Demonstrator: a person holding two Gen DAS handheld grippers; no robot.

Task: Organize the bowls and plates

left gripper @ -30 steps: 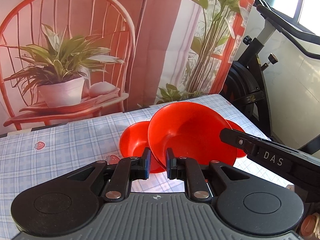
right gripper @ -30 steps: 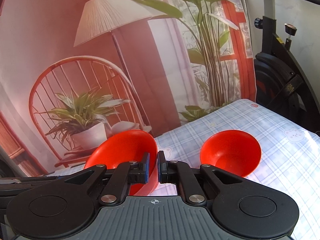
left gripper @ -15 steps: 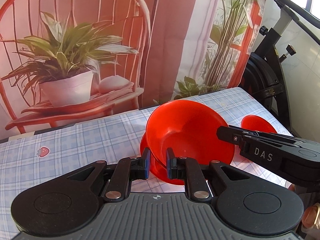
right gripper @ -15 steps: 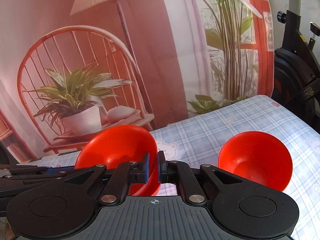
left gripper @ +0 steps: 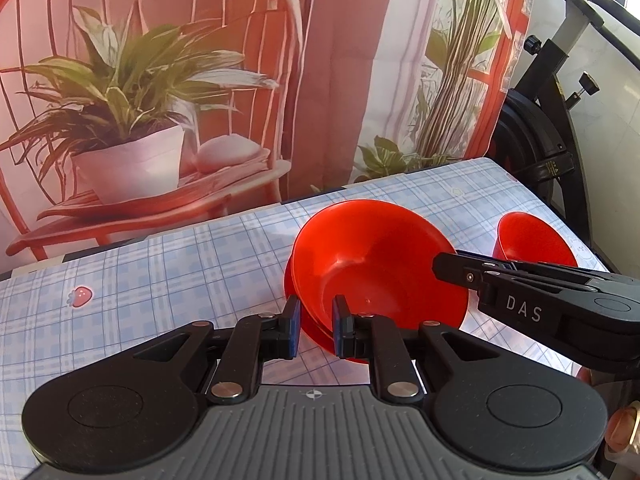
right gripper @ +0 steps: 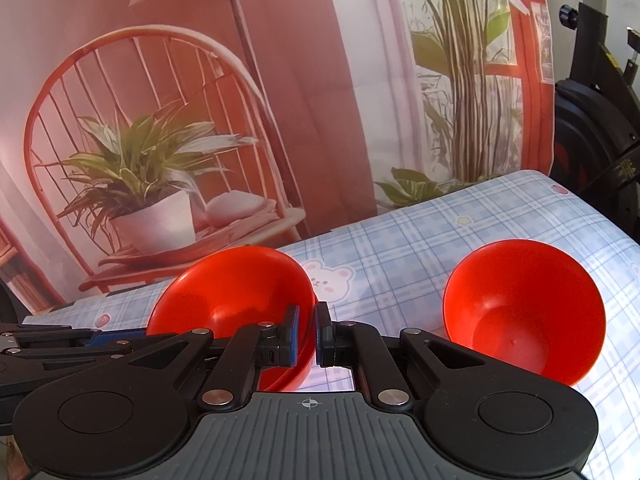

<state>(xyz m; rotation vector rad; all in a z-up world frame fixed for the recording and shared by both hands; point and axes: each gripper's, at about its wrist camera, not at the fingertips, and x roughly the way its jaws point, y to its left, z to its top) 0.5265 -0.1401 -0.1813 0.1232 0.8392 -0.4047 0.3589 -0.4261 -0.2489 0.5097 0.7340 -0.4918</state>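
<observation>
A red bowl [left gripper: 376,264] is held at its rim by both grippers, tilted, directly over a second red bowl [left gripper: 289,280] whose edge shows beneath it. My left gripper [left gripper: 316,322] is shut on the near rim. My right gripper [right gripper: 307,330] is shut on the same bowl's right rim [right gripper: 240,288] and shows from the side in the left wrist view [left gripper: 444,266]. A third red bowl [right gripper: 524,312] stands on the table to the right; it also shows in the left wrist view [left gripper: 532,240].
The table has a blue checked cloth [left gripper: 160,276] with cartoon prints. A printed backdrop of a chair and plants [left gripper: 160,80] hangs behind it. An exercise bike [left gripper: 552,128] stands at the right past the table's edge.
The held bowl has moved left and down over the second bowl, which is now almost hidden under it. The third bowl sits further right in both views.
</observation>
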